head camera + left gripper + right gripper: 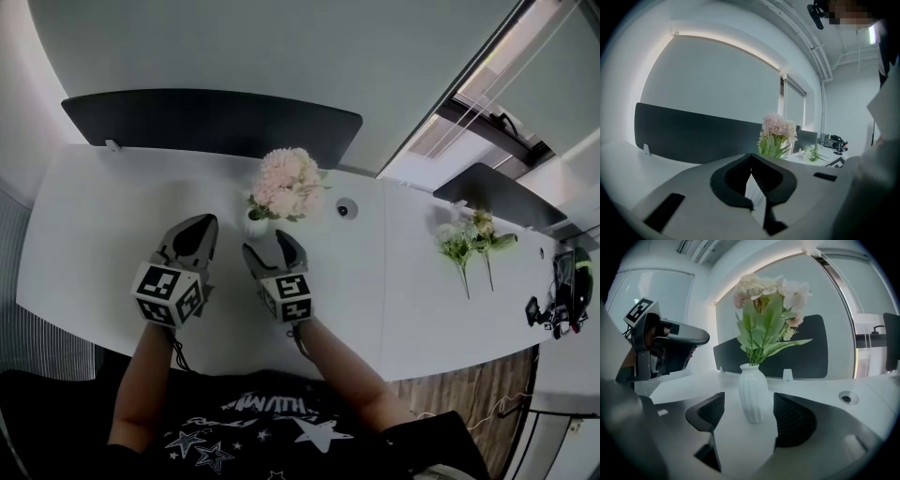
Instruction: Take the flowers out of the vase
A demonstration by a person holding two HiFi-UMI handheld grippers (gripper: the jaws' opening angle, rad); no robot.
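Presently: vase [753, 394], upright on desk [94, 234], flowers [766, 310] still inside. Right gripper [749, 416]: jaws wide, framing vase untouched, probably to steady it. Left gripper [197, 230]: closed, empty, alongside.

a ribbed white vase [753, 397] stands upright on the white tabletop [825, 390], holding pale pink flowers [764, 291] with green leaves, stems in its neck.

vase [256, 225] mostly hidden under its flowers [287, 183], dark gear [565, 302] at right edge — too small to tell
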